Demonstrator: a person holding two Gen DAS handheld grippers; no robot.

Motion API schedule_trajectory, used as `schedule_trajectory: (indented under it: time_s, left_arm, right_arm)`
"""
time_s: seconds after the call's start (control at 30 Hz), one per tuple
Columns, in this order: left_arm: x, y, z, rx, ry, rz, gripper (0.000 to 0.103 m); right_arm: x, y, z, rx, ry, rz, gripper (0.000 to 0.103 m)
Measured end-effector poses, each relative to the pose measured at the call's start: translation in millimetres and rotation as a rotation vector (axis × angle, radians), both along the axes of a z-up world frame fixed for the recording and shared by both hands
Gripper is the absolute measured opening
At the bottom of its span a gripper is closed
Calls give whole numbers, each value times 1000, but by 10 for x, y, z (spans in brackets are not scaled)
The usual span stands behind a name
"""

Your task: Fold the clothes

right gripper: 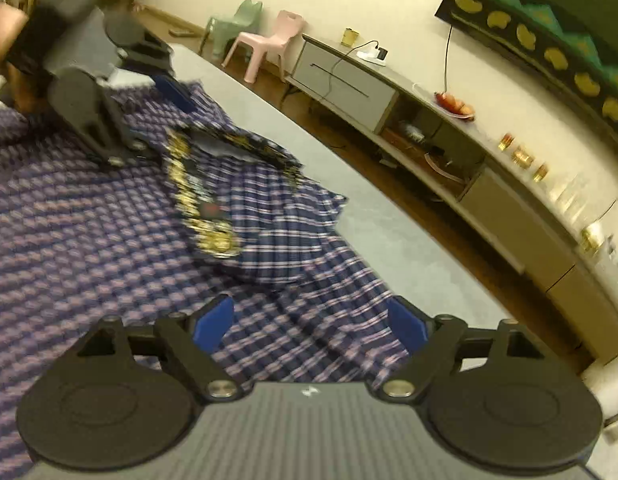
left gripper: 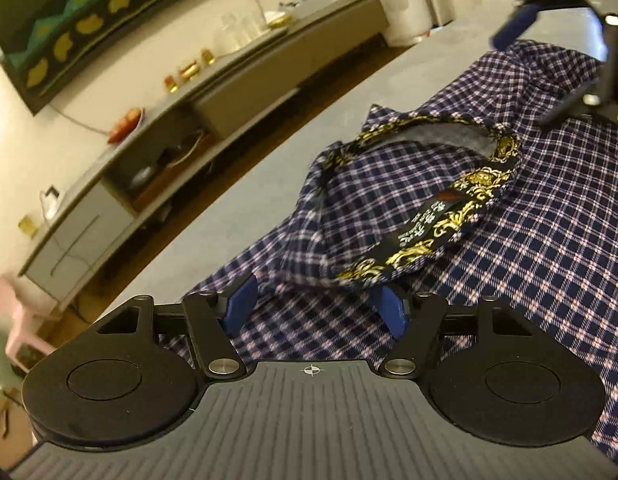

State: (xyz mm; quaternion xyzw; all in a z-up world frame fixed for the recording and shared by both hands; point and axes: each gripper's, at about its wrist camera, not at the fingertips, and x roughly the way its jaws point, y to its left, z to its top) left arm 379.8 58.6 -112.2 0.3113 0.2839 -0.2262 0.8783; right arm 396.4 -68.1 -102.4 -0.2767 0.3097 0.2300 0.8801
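The bench (left gripper: 213, 216) carries the shirt (left gripper: 529, 248), spread flat, its collar (left gripper: 429, 216) toward the far edge. My left tool (left gripper: 315, 310) and right tool (right gripper: 309, 322) both stand with pads apart, nothing between them, over cloth just short of the collar, the left closer. Only the right view shows my left hand (right gripper: 5, 32).
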Motion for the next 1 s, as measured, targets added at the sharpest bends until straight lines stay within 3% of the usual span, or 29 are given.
schedule_trajectory:
  time_s: [0.03,0.07,0.1,0.13,0.17,0.2,0.37,0.43,0.47,0.5,0.53,0.63,0.67,0.7,0.73,0.77,0.83,0.9,0.97,1.0]
  left_arm:
    - [34,-16,-14,0,-9,3,60]
    - [76,-36,-18,-5,-9,6,56]
    - [121,-49,-11,-11,0,7,38]
    - [171,-52,12,-18,23,5,24]
    - [217,-51,45,-28,40,10,10]
    - [258,-46,92,-43,48,25,1]
    - [418,135,669,-228,68,37,0]
    - [605,208,900,-326,99,73,0]
    - [752,253,953,-377,136,116,0]
    - [900,297,1005,-427,173,159,0]
    - [1034,330,1030,-465,207,196,0]
    - [1259,360,984,-497,267,240,0]
    - [1288,366,971,-500,274,241,0]
    - [1299,372,962,-499,280,238,0]
    - [1271,385,963,-497,283,229,0]
    - [1229,408,973,-502,287,221,0]
    - [1157,456,1002,-513,292,209,0]
    - [1324,499,1023,-547,291,254,0]
    - [1568,509,905,-551,297,379,1]
    - [1693,500,802,-526,296,468,14]
  right_arm:
    - [76,-14,-20,10,17,-12,78]
    - [154,-28,-40,20,35,-24,66]
    - [215,-47,-52,28,65,-32,42]
    - [241,-42,-49,23,72,-44,26]
    - [263,-34,-45,16,76,-57,1]
    - [251,-31,-25,7,60,-55,0]
    - [128,-152,452,103,-19,-22,1]
    - [102,-228,619,188,2,8,13]
    - [94,-245,645,206,23,29,49]
    - [76,-224,620,199,18,42,94]
    - [56,-204,567,181,-6,49,103]
    - [130,-119,287,43,-37,9,97]
    - [209,-115,211,13,-44,-26,81]
    - [316,-145,157,16,0,-47,42]
    - [432,-180,128,38,69,-68,14]
    - [487,-232,161,64,105,-86,1]
    - [507,-400,431,215,141,-70,1]
    - [614,-585,694,348,130,-122,1]
    - [934,-655,661,371,150,-246,2]
    - [1100,-687,636,378,161,-310,4]
